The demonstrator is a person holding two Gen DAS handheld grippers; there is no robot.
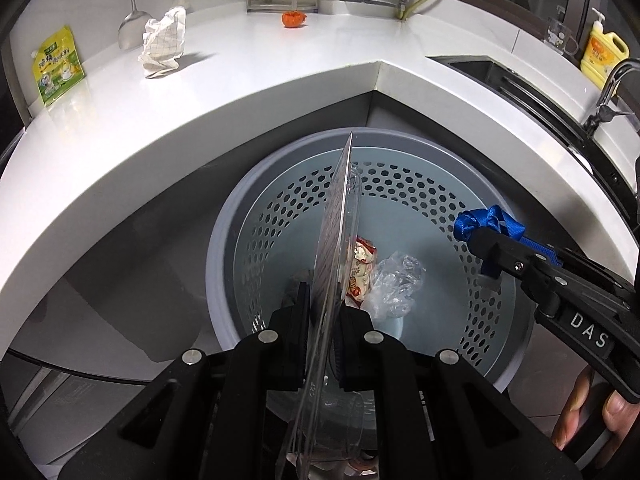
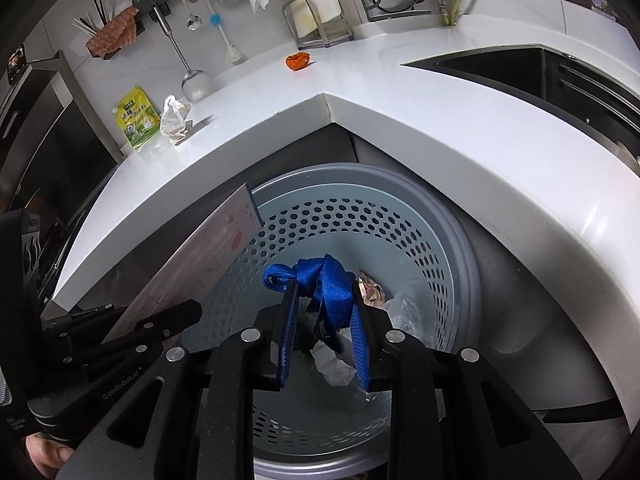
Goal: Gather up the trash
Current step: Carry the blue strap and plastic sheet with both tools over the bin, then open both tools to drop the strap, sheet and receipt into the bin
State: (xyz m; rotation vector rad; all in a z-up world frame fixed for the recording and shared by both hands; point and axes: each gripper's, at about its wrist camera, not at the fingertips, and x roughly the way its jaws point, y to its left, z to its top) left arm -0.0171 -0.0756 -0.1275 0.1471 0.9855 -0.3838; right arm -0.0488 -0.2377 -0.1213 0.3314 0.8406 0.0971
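1. Nearest, the left tool (image 1: 320,316) is pressed together on a clear plastic package (image 1: 332,264) that it holds edge-up; the stiff sheet reaches from below the tool up past the far rim of the bin. It hangs over the left half of the opening.
2. The right tool (image 2: 324,312), at the right of the bin, pinches a knotted blue ribbon (image 2: 320,280) between blue-lined pads. The jaws stand only a little apart, and the ribbon's loops bunch above the tips.
3. Below both lies the grey perforated trash bin (image 1: 440,216), tucked under the tabletop corner. On its floor lie a red-and-white snack wrapper (image 1: 360,264), crumpled clear film (image 1: 396,280) and a white paper wad (image 2: 334,364).
4. Risks, as I judge them: the package is long and rigid, so if let go while tilted it could bridge the rim or tip out to the left instead of dropping in. The ribbon is limp and may snag on the ridged pads and cling when the jaws part. The two tools are near each other, so a careless swing could knock them together.
5. Farther off, the white tabletop (image 1: 280,60) carries more to collect: a crumpled checked paper (image 1: 164,44), a green-yellow pouch (image 1: 58,66) at the far left, and an orange peel (image 1: 293,19) by the back wall.
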